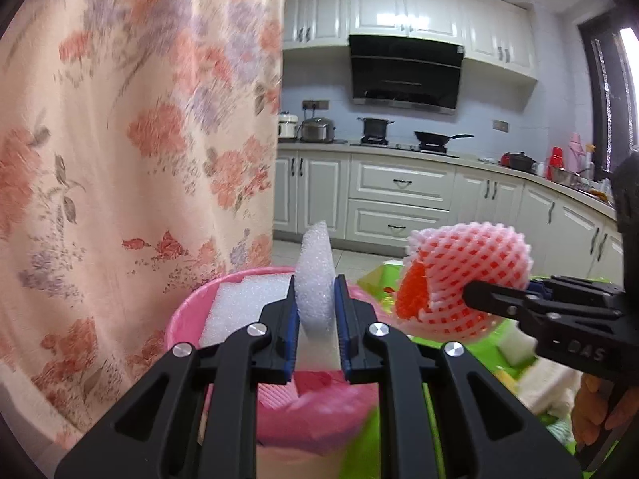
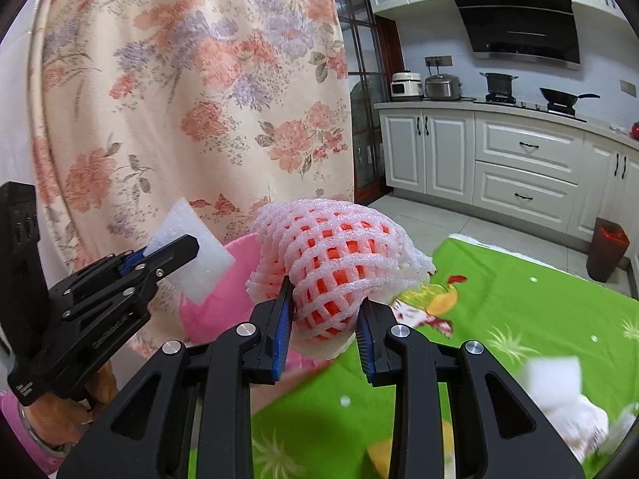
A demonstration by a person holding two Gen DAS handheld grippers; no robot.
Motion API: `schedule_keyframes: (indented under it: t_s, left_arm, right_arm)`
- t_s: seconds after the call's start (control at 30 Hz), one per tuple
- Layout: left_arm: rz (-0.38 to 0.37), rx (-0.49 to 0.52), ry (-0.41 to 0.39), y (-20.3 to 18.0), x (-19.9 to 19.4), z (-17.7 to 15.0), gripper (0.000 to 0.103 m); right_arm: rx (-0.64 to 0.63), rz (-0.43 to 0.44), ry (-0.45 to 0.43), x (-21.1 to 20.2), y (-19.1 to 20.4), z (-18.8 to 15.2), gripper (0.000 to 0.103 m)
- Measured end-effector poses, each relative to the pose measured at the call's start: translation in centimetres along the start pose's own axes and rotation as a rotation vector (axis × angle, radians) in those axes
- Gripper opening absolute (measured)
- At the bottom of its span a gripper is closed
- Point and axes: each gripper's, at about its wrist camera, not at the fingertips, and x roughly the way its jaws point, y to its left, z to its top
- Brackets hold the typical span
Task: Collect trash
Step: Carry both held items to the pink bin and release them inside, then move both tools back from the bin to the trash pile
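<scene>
Left wrist view: the left gripper (image 1: 315,311) pinches a white foam piece (image 1: 315,275) on edge, above the pink bin (image 1: 179,319), where another white foam pad (image 1: 239,307) already lies. To the right, the right gripper (image 1: 479,299) carries a foam fruit net (image 1: 459,275).

Right wrist view: the right gripper (image 2: 323,319) clamps the net (image 2: 335,259) over the green tablecloth (image 2: 519,307), beside the bin (image 2: 223,299); the left gripper (image 2: 175,255) holds its foam piece (image 2: 191,255) at the bin's near side. Best centre each load over the bin's mouth before letting go, since light foam drifts. More white scraps (image 2: 559,399) remain on the cloth.
</scene>
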Motion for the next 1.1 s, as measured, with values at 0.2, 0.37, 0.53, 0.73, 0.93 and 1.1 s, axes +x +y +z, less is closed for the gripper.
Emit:
schedule_keyframes:
  t_s: [0.2,0.37,0.53,0.73,0.93,1.1]
  left_arm:
    - [0.041,-0.021,0.048,3.2,5.5,-0.7,0.016]
    - [0.051,-0.067,0.069,5.3,7.8,-1.3,0.043]
    - [0.067,-0.113,0.058,7.3,8.1,-1.2,0.060]
    - [0.118,-0.143,0.031,9.2,6.7,-0.5,0.082]
    - [0.176,-0.177,0.011,10.6,3.6,-0.6,0.096]
    - [0.171,-0.151,-0.004,8.3,0.7,-0.8,0.098]
  right_arm:
    - [-0.012,0.008,0.026,4.4,0.3,1.2,0.029]
    - [-0.018,0.018,0.055,7.6,0.5,1.4,0.029]
    - [-0.042,0.018,0.077,10.1,0.9,1.4,0.031]
    - [-0.056,0.029,0.098,12.4,1.7,1.2,0.066]
    - [-0.082,0.025,0.122,12.0,2.3,0.4,0.068]
    - [-0.053,0.013,0.077,7.0,1.6,-0.6,0.072]
